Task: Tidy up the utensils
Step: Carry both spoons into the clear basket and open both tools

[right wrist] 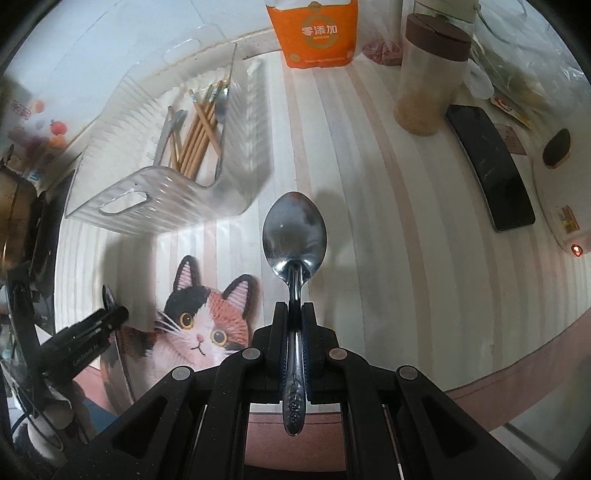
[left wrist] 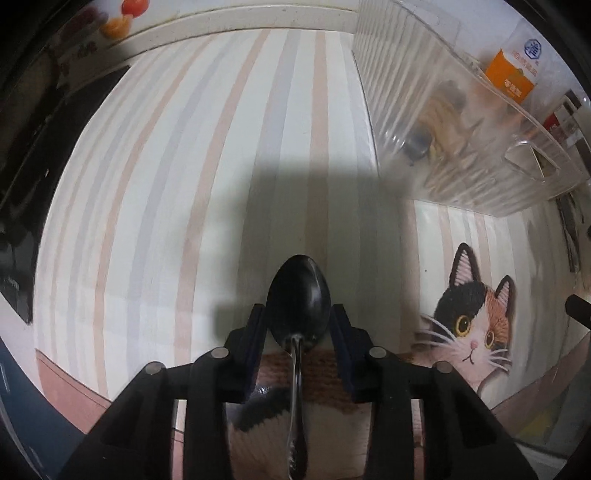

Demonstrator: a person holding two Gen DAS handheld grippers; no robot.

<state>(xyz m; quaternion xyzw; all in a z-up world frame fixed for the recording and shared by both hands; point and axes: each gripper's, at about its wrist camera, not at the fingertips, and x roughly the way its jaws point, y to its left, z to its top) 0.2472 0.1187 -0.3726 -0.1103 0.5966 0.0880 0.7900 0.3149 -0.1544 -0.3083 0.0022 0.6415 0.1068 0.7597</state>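
Striped cloth with a calico cat print covers the table (right wrist: 388,229), where a clear ribbed organizer (right wrist: 177,192) holding chopsticks is seen at ten o'clock of the right gripper (right wrist: 294,317). That gripper is clamped on the neck of a steel spoon (right wrist: 294,236), while a second spoon (left wrist: 298,302) is seen between the parted jaws of the left gripper (left wrist: 299,325), whose pads appear not to press it. Both spoons are judged light, stiff and slippery, best taken at the narrow neck.

cloth (right wrist: 369,206): cream, pink and grey stripes | cat print (right wrist: 207,317): black, orange, white | bin (right wrist: 236,177): clear, ribbed | packet (right wrist: 314,33): orange | spoon (right wrist: 294,236): silver
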